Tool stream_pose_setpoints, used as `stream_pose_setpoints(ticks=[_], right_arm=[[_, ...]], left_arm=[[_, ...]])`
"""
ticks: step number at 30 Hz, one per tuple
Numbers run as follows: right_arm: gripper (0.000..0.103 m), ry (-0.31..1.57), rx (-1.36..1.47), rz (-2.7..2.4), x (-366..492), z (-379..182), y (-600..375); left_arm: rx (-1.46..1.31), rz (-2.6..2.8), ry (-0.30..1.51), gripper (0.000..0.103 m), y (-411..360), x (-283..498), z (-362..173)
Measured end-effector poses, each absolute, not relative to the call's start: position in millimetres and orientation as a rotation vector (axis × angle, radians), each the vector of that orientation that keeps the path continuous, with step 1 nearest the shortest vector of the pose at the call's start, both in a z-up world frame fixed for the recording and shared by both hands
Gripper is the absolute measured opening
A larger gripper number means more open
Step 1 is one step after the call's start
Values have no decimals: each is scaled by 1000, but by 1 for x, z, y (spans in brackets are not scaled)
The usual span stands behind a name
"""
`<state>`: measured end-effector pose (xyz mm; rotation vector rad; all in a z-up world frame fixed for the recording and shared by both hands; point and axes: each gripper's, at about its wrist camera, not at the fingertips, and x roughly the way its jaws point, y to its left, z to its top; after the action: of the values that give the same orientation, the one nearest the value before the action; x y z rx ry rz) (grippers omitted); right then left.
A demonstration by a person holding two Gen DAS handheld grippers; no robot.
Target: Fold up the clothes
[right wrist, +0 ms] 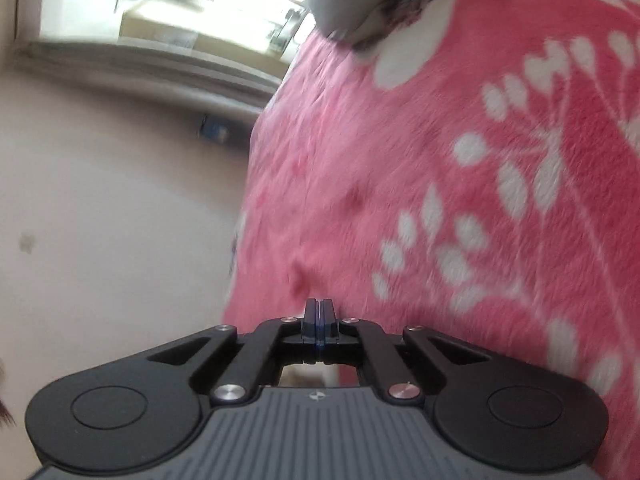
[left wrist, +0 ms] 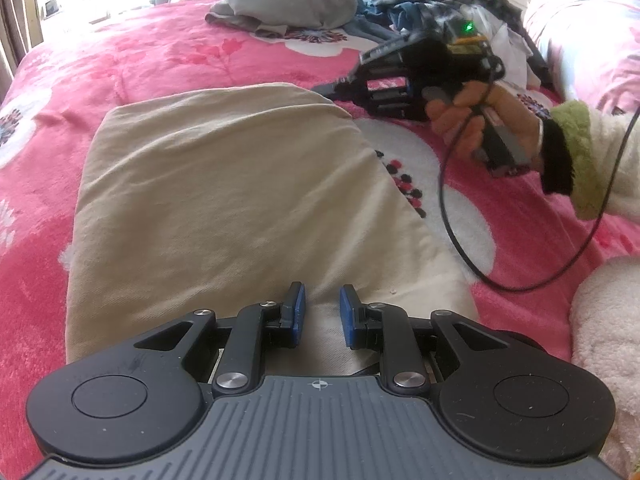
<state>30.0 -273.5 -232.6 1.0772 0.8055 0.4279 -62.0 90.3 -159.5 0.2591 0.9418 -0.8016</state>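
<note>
The beige garment (left wrist: 224, 200) lay folded on the pink bedspread (left wrist: 120, 60), and the left gripper (left wrist: 322, 312) hovered over its near edge, its pads a little apart with nothing between them, seemingly to steady the fold. The right gripper (right wrist: 319, 312), pressed together and empty, pointed near the garment's far corner, probably to smooth or tuck it.
</note>
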Motion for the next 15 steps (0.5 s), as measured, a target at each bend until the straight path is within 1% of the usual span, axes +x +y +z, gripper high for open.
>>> stream_pose_setpoints(ticks=[3,5,7,8,9,11,12,13,14,15], right_arm=[[2,783,1050,508,34,-215,-279],[7,803,954,588,35,-198,-279],[34,847,846,655,38,-189,-272],[58,872,787,681,39,-185,-267],[62,882,718,703,40,-182,-260],[62,894,596,757,42,-180,-240],[56,899,534,784,43,-179,-230],[47,901,499,790,45,-181,-224],[17,904,496,783,47,-183,-222],[5,907,497,774,50,-187,-221]], left_arm=[[266,-804,939,20,90,-62,-159],[262,-805,939,20,91,-62,-159],[261,-806,937,20,91,-62,-160],[262,-807,937,20,91,-62,-160],[262,-807,937,20,91,-62,-160],[261,-808,936,20,91,-62,-160],[261,-807,936,20,91,-61,-160],[261,-807,936,20,91,-61,-160],[261,-807,936,20,91,-61,-160],[261,-806,935,20,91,-61,-160]])
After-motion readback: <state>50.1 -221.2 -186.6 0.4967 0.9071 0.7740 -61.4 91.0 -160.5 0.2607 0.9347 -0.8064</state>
